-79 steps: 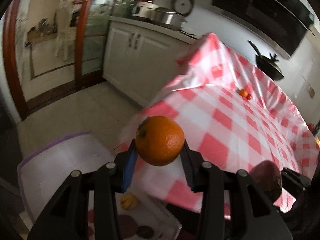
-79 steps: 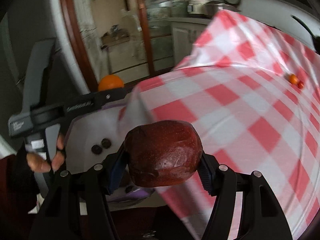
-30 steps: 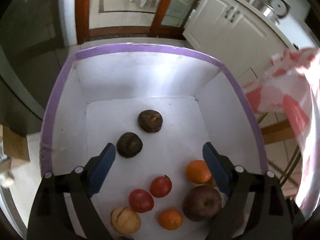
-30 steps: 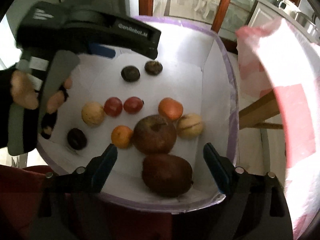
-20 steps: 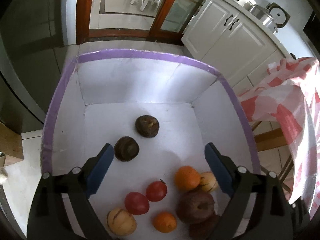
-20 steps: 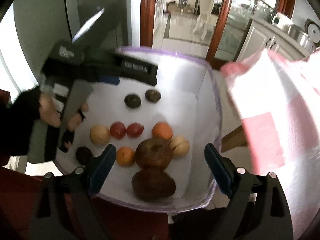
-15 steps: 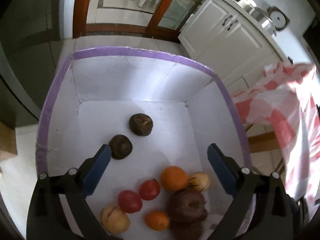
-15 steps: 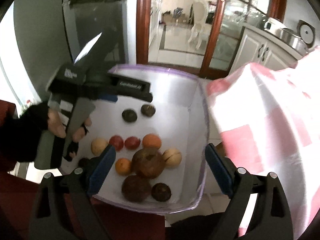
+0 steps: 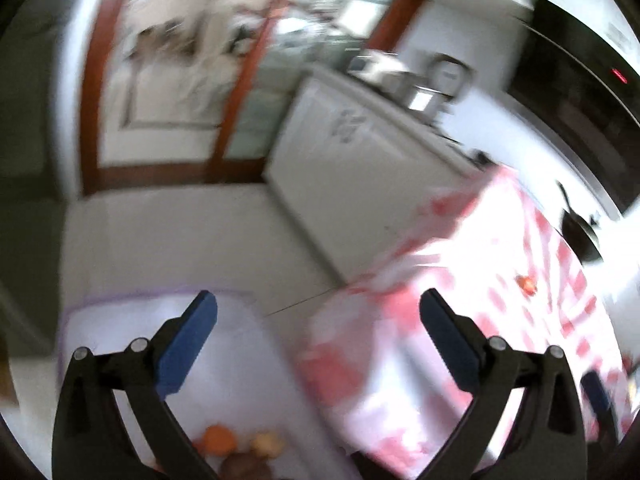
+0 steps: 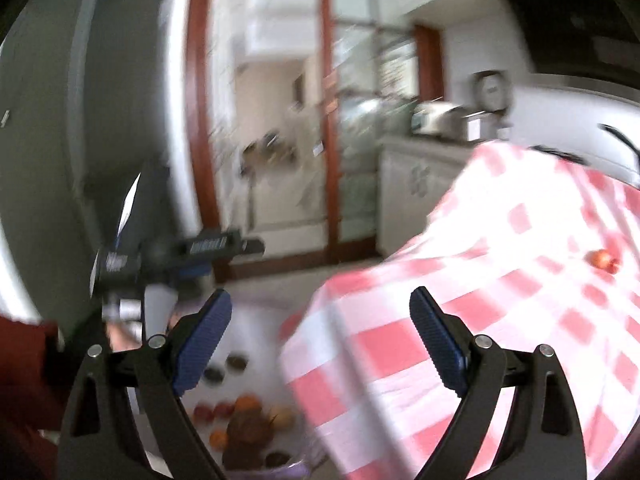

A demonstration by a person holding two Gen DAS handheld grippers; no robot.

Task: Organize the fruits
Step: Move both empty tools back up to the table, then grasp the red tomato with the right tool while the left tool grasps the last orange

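Gaping empty, both tongs (image 9: 318, 316) (image 10: 320, 316) overhang tablecloth edge (image 10: 304, 328).

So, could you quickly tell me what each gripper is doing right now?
Left gripper: jaws open, holding nothing.
Right gripper: jaws open, holding nothing.

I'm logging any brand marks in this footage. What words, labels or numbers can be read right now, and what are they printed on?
No text can be read in either view.
Left gripper, seen from the right wrist view: white lettering on its top bar and a white logo at its rear, both too blurred to read.
Dark appliance on the wall: only a red indicator light, no readable characters.
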